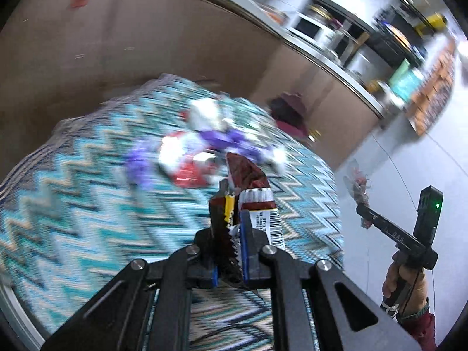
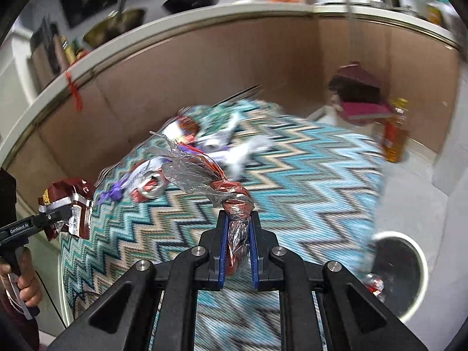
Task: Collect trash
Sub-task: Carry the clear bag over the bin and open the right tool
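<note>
A dark red snack wrapper with a white barcode panel (image 1: 251, 201) is clamped between the closed jaws of the left gripper (image 1: 231, 234), held above the teal zigzag-patterned woven cloth (image 1: 87, 204). A crumpled silver-and-red foil wrapper (image 2: 204, 181) is pinched in the closed jaws of the right gripper (image 2: 238, 239), also above that cloth. Toward the far side of the cloth a heap of remaining litter is seen: a crushed red-and-white drink can (image 2: 149, 187), purple wrapper scraps (image 1: 216, 137) and white crumpled pieces (image 1: 204, 111), though blur hides the details. A round white waste bin with a dark interior (image 2: 415, 263) stands on the floor just beside the cloth's near right edge, and some red-and-silver trash appears to lie inside it already. A bottle of amber oil (image 2: 395, 131) stands on the floor beyond the cloth's far right corner.

The task is judged to be partway done: some trash seems binned, two pieces are held and not yet dropped, and the heap on the cloth is left to be collected.
</note>
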